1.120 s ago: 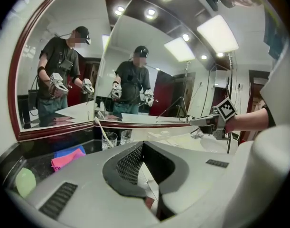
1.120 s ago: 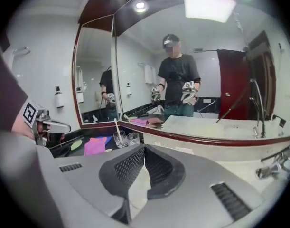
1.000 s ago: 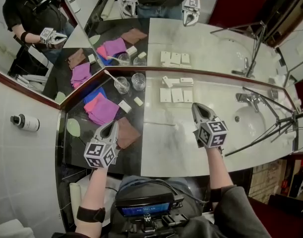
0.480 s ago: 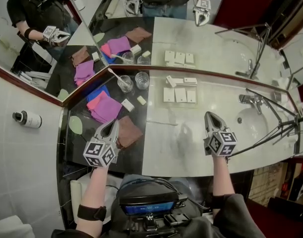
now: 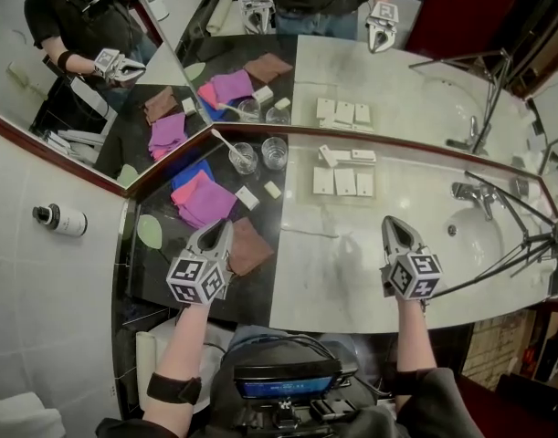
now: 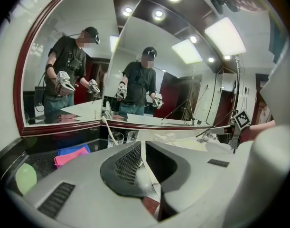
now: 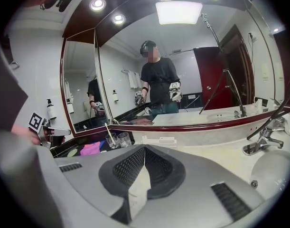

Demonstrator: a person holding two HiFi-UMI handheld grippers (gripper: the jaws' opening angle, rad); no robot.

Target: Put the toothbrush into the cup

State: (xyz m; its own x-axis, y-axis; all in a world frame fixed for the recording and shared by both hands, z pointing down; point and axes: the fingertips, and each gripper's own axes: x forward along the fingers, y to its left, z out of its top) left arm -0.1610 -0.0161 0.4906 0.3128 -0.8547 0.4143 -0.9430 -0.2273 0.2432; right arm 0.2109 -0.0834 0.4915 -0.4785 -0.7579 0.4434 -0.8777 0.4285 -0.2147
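A white toothbrush point(image 5: 226, 143) stands tilted, head up, in a clear glass cup point(image 5: 244, 160) at the mirror corner; the left gripper view shows the same toothbrush point(image 6: 113, 137) ahead, and the right gripper view shows it point(image 7: 107, 131) far left. My left gripper point(image 5: 226, 227) hovers over the brown cloth point(image 5: 253, 247), well short of the cup. Its jaws have just been opening; a thin slit shows between the tips and nothing is in it. Above the pale counter point(image 5: 333, 254), my right gripper point(image 5: 391, 223) is shut and empty.
A second empty glass point(image 5: 275, 151) stands beside the cup. Pink and blue cloths point(image 5: 202, 199), small soap bars point(image 5: 247, 197) and a green dish point(image 5: 149, 233) lie on the dark counter. White packets point(image 5: 344, 181) sit by the mirror. Faucet point(image 5: 472, 195), basin and tripod legs are at right.
The right gripper has drawn back a little toward the counter's near edge. The left gripper has stayed over the brown cloth. The toothbrush and cup have not moved.
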